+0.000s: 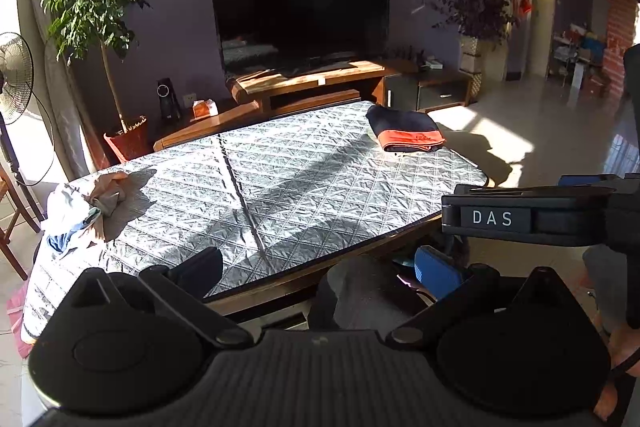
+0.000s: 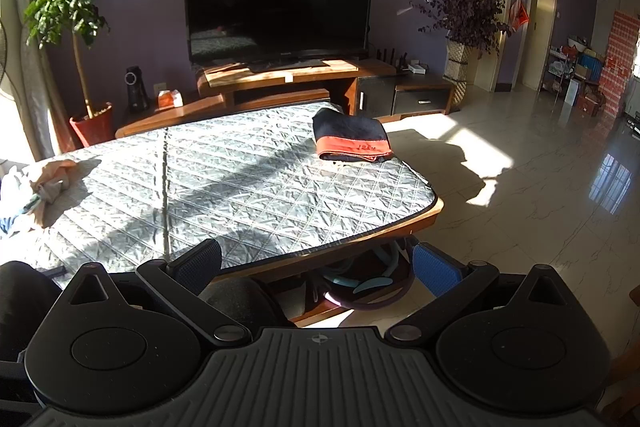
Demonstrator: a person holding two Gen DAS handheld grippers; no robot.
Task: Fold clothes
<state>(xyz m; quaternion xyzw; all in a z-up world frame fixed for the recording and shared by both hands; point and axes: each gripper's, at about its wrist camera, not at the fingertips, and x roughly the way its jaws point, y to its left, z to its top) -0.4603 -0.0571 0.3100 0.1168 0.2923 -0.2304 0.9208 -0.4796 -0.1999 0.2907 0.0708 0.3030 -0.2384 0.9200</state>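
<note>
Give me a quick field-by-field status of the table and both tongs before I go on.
surface: quilted grey table cover
folded item: navy garment with red band, far right corner of table
unfolded pile: crumpled light clothes, left edge of table
left tongs: open, empty, at near table edge
right tongs: open, empty, at near table edge
background: television on wooden stand

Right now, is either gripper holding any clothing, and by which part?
Nothing is held. The left gripper and right gripper are both open and empty, short of the crumpled pale clothes pile.
</note>
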